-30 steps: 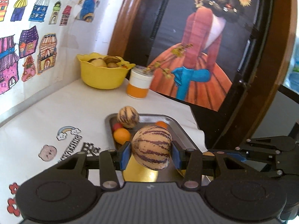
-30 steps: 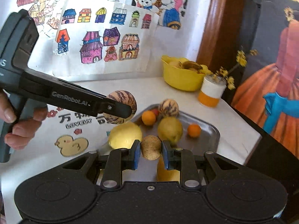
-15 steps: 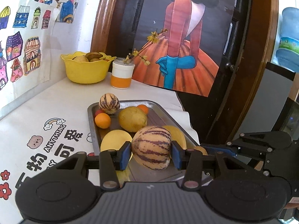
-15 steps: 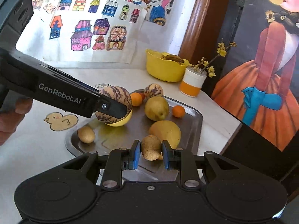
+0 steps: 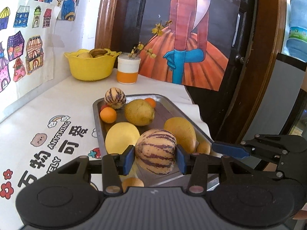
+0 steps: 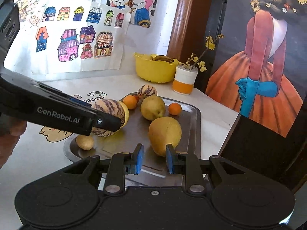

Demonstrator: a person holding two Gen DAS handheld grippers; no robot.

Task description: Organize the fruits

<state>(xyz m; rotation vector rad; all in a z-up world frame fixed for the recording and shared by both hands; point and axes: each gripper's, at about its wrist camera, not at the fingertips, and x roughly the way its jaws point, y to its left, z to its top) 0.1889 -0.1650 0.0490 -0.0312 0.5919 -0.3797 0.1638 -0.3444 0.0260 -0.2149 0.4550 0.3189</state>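
Left gripper clamps its fingers on a striped melon above the metal tray of fruit, while the right gripper hovers with fingers apart, empty

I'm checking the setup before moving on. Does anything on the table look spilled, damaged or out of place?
Nothing stands out. The fruit sits inside the metal tray, the yellow bowl and the flower cup stand upright, and nothing is spilled. The left gripper holds a striped melon over the tray.
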